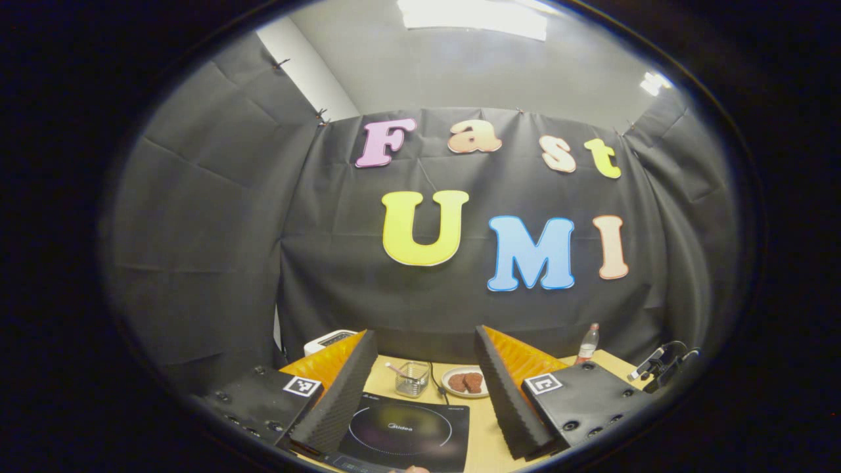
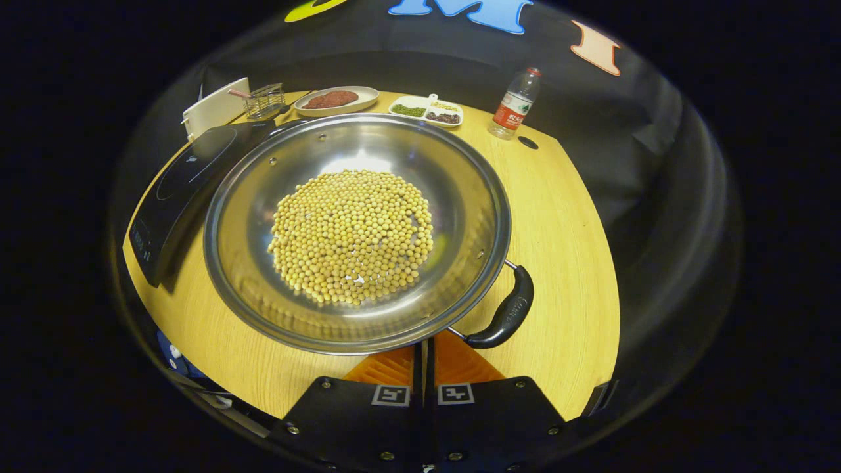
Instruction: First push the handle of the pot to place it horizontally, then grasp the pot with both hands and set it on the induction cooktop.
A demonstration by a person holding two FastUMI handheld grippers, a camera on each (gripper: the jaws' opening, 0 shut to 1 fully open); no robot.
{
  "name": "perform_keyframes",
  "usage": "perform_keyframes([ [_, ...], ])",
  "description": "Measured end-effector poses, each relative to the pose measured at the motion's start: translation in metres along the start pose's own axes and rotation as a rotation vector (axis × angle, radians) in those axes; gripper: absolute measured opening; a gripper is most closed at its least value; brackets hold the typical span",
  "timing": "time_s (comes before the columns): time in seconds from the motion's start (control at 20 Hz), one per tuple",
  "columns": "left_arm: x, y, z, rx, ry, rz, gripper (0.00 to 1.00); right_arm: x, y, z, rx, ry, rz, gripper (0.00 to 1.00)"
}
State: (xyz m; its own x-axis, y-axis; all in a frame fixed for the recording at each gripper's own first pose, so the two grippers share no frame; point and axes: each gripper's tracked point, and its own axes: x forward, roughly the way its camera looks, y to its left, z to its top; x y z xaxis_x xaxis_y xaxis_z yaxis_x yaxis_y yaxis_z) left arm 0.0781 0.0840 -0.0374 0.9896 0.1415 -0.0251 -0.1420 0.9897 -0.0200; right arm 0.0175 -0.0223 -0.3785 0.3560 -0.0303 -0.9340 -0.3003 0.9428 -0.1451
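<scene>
My left gripper [image 1: 424, 394] hangs above the wooden table [image 1: 483, 440] with its fingers spread wide and nothing between them; past them lies the induction cooktop [image 1: 404, 433], flat and bare on top. Beyond the cooktop I see a small clear container [image 1: 412, 379] and a plate of dark food [image 1: 465, 382] side by side, a white appliance [image 1: 328, 340] off to the cooktop's far left, and a water bottle [image 1: 588, 343] well to its right by the booth wall. My right gripper [image 2: 424, 358] has its fingers pressed together with no gap, just at the near rim of the pot [image 2: 358, 230], gripping nothing that I can see. The pot sits on the table just right of the cooktop [image 2: 184, 190], its rim overlapping the cooktop's edge from this angle, and it holds a heap of yellow beans [image 2: 351, 236]. The pot's black handle [image 2: 506, 312] juts out at the near right of the rim, just right of my closed fingers. Behind the pot stands a divided dish of beans [image 2: 427, 110].
</scene>
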Motion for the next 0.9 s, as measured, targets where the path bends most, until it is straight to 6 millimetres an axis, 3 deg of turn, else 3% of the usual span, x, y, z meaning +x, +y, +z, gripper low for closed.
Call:
perform_keyframes([
  [0.35, 0.0, 0.014, -0.006, 0.004, 0.016, 0.016, 0.96, 0.015, -0.024, 0.014, -0.086, -0.022, -0.118, 0.01],
  [0.9, 0.021, 0.033, -0.024, 0.005, 0.047, 0.023, 0.96, 0.035, -0.053, 0.056, -0.258, -0.087, -0.235, 0.01],
])
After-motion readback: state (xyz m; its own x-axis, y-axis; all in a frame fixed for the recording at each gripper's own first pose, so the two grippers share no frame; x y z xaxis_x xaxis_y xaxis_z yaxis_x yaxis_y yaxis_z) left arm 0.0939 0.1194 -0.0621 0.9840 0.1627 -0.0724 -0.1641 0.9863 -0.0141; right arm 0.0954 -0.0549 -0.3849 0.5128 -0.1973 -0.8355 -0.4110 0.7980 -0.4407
